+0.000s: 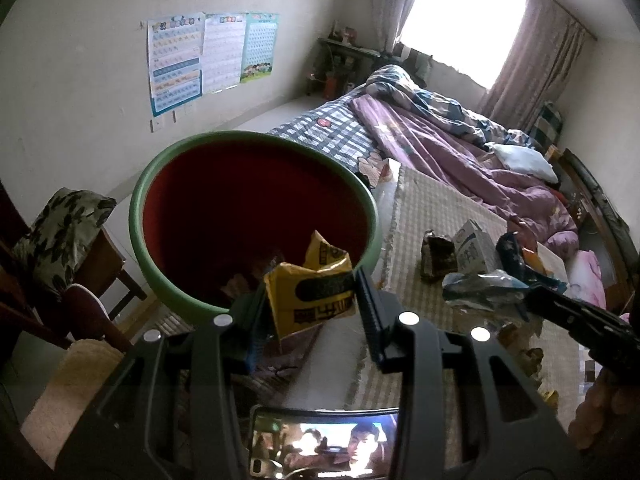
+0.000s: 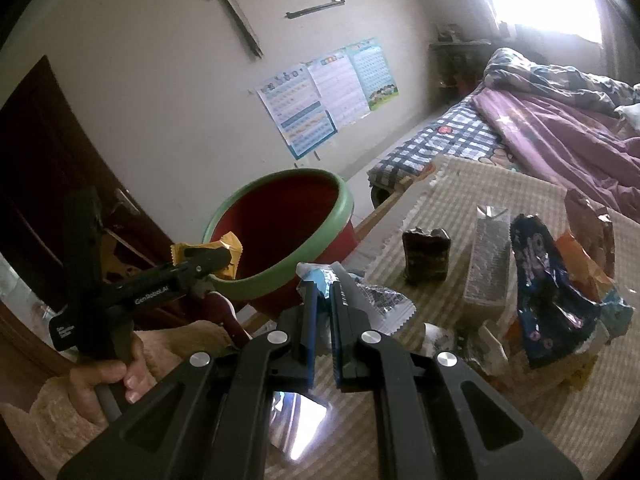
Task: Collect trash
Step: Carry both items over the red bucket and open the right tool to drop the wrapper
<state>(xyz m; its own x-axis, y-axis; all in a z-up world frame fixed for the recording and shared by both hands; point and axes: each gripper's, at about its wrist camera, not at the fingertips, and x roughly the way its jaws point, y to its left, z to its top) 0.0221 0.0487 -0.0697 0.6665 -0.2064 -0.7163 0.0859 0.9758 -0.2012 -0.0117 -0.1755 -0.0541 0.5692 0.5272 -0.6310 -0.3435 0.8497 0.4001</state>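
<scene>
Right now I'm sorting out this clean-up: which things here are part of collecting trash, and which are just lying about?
Part of the job:
- yellow wrapper in the left gripper
- silver-blue wrapper in the right gripper
- red bin
- dark blue bag
- small carton

Just lying about:
- purple quilt
- wall posters

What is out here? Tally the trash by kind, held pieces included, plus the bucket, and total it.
Held wrappers: 2, yellow wrapper, silvery wrapper
Cartons: 2, dark carton, pale carton
Snack bags: 2, dark blue bag, orange-brown bag
Bucket: 1
Total: 7; scraps under the bags unclear
</scene>
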